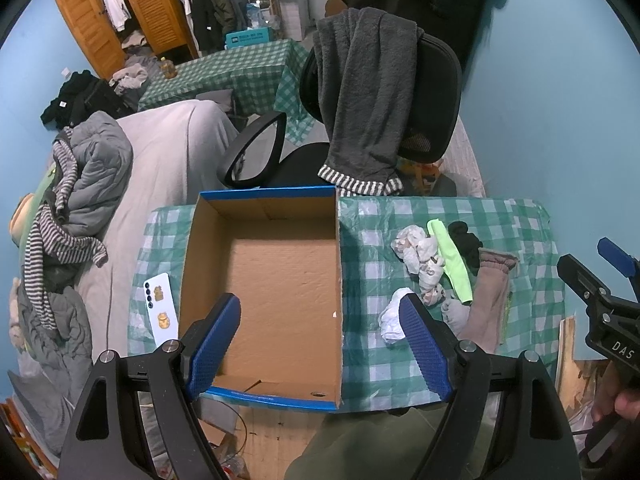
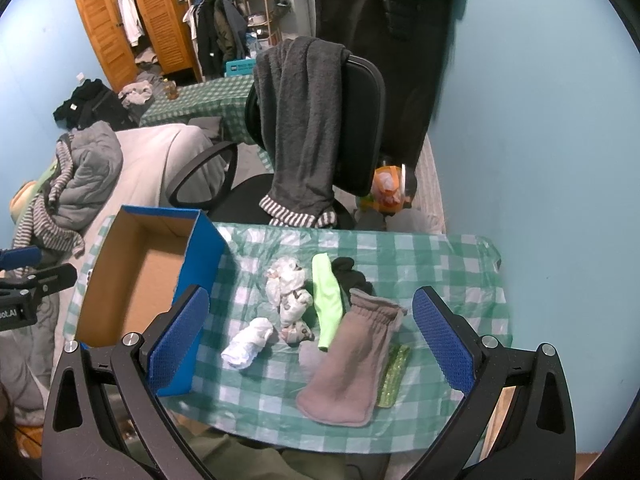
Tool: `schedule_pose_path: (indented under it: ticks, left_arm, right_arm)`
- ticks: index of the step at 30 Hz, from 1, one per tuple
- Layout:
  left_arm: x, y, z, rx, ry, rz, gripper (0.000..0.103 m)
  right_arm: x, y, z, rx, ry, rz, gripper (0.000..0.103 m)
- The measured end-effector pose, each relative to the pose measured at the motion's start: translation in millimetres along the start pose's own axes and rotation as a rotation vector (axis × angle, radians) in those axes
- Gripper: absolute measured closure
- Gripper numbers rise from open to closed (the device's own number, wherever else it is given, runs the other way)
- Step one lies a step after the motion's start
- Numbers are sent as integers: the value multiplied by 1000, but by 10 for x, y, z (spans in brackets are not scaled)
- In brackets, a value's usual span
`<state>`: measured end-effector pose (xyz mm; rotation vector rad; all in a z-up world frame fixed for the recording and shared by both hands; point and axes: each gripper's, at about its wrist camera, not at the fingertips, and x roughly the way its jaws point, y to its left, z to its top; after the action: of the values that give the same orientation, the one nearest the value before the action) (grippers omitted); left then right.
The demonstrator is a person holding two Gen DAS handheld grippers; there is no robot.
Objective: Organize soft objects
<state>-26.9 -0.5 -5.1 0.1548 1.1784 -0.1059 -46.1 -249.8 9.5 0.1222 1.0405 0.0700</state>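
1. Left wrist view only: the full floor of the open cardboard box [image 1: 276,292], bare inside, and a white phone [image 1: 161,307] lying just beside the box's left wall on the checked tablecloth [image 1: 520,220].
2. Right wrist view only: a green glittery item [image 2: 394,376] half tucked under the brown sock [image 2: 352,364] – in the left view little more than a thin edge of it shows.
3. Soft objects lie in a cluster right of the box: white sock [image 2: 248,344], patterned sock [image 2: 290,300], neon-green sock [image 2: 326,296], black sock [image 2: 352,276], brown sock nearest the table's front edge.
4. Left gripper [image 1: 320,344] – fingers spread wide, holding nothing, hanging over the box's near right corner.
5. Right gripper [image 2: 312,344] – fingers spread wide, empty, framing the sock cluster from above.
6. A grey sock [image 1: 456,314] shows in the left view; in the right it is hard to make out.
7. Behind the table stands an office chair [image 2: 360,120] draped with a dark grey garment [image 2: 300,120]; a bed with heaped bedding [image 1: 92,176] lies left.
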Motion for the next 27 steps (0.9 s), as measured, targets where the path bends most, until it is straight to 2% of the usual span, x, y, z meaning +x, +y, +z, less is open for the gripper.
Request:
schedule_pose_path:
  ticks: [19, 25, 27]
  left_arm:
    - [16, -82, 12, 8, 8, -3, 20]
    - [107, -209, 33, 21, 34, -17, 20]
    - [182, -199, 134, 25, 51, -23, 20]
  right_arm:
    - [3, -59, 5, 3, 4, -3, 1]
    - [33, -221, -34, 15, 28, -14, 1]
    - [62, -283, -55, 21, 40, -20, 1]
